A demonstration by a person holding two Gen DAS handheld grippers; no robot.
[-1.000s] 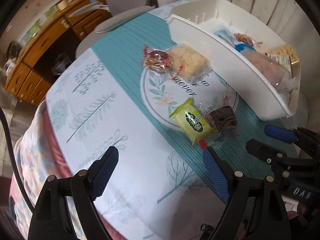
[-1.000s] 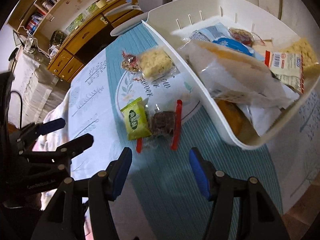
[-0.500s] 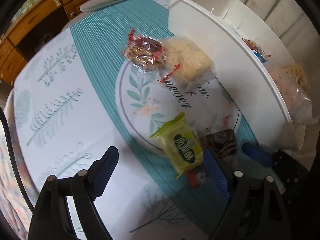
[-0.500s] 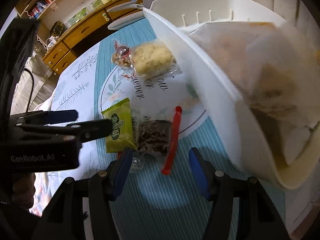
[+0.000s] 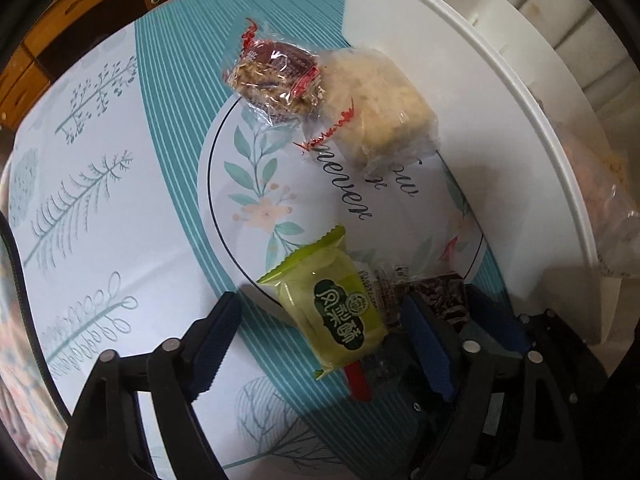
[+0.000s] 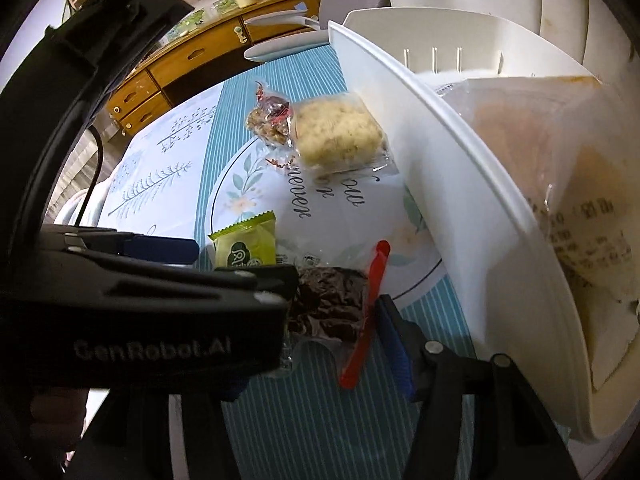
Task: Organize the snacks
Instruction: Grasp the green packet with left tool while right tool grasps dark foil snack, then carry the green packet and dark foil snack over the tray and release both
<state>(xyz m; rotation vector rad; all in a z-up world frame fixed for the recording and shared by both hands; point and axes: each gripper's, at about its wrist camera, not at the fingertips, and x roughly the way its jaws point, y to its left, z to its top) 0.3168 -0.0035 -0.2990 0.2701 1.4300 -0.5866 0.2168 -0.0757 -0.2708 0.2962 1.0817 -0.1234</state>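
A green snack packet [image 5: 336, 304] lies on the tablecloth between the open fingers of my left gripper [image 5: 320, 332]; it also shows in the right wrist view [image 6: 246, 246]. A dark brown snack in clear wrap [image 6: 328, 306] with a red strip lies beside it, between the open fingers of my right gripper [image 6: 320, 336], whose left finger is hidden behind the left gripper's body. The brown snack shows in the left wrist view [image 5: 440, 292]. Farther off lie a red-brown wrapped snack [image 5: 276, 76] and a pale yellow puffed snack [image 5: 376, 104]. A white basket [image 5: 500, 128] with several snacks stands on the right.
The round table has a teal and white patterned cloth [image 5: 120, 184]. A wooden cabinet with drawers [image 6: 192, 60] stands beyond the table. The left gripper's black body [image 6: 140, 312] fills the lower left of the right wrist view.
Both grippers have moved forward and lower onto the two near snacks. The green packet now sits between the left fingers and the brown snack between the right fingers.
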